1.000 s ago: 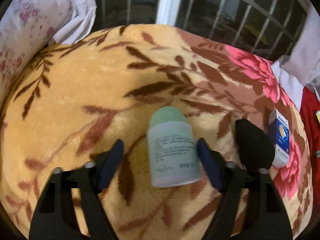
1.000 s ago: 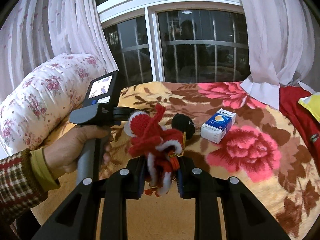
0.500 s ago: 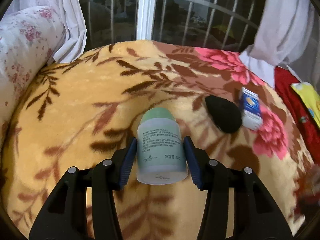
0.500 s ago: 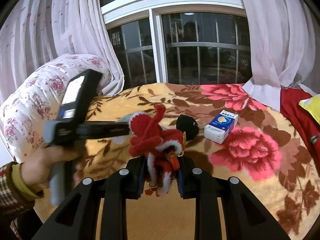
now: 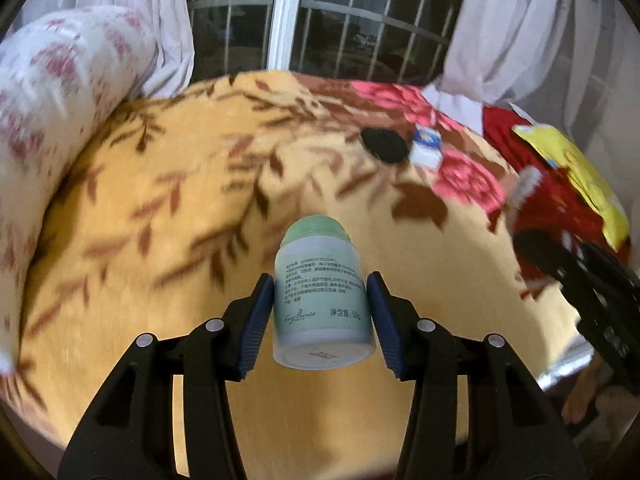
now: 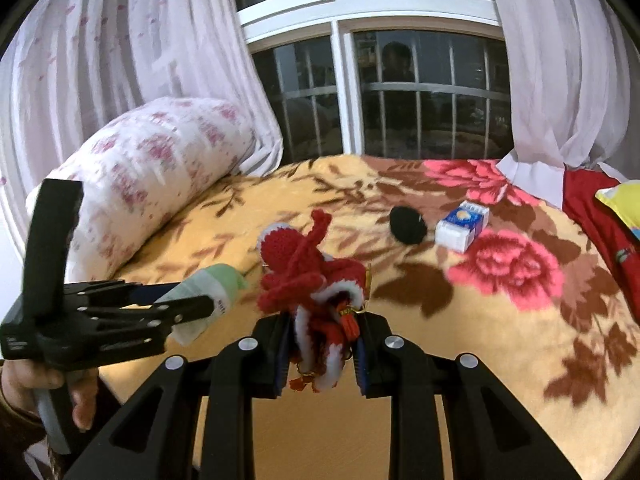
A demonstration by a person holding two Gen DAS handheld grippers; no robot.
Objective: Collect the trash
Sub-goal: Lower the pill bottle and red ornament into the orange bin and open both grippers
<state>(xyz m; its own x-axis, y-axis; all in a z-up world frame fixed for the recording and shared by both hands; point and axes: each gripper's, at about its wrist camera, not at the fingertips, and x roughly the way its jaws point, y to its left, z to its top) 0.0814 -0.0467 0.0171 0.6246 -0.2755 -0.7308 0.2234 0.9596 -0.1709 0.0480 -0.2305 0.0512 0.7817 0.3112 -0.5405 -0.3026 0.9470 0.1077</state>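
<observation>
Both claws were full: the left claw (image 5: 320, 312) clamped a green-capped bottle (image 5: 322, 300), the right claw (image 6: 320, 354) a red knitted ornament (image 6: 316, 280). The black pouch (image 6: 408, 225) lay beyond the ornament, nearer the right.

Both wrist views look down across the flowered blanket (image 5: 120, 208).

Bare blanket (image 6: 500, 344) ahead (pillow (image 6: 160, 172) leftward)

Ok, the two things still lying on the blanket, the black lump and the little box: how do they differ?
The black lump is rounded, plain and dark; the small carton is squared-off, white and blue with a printed sun-like disc. The lump looks soft, the carton stiff with flat faces. Both lie loose and close together on the floral blanket, gripped by neither gripper.
</observation>
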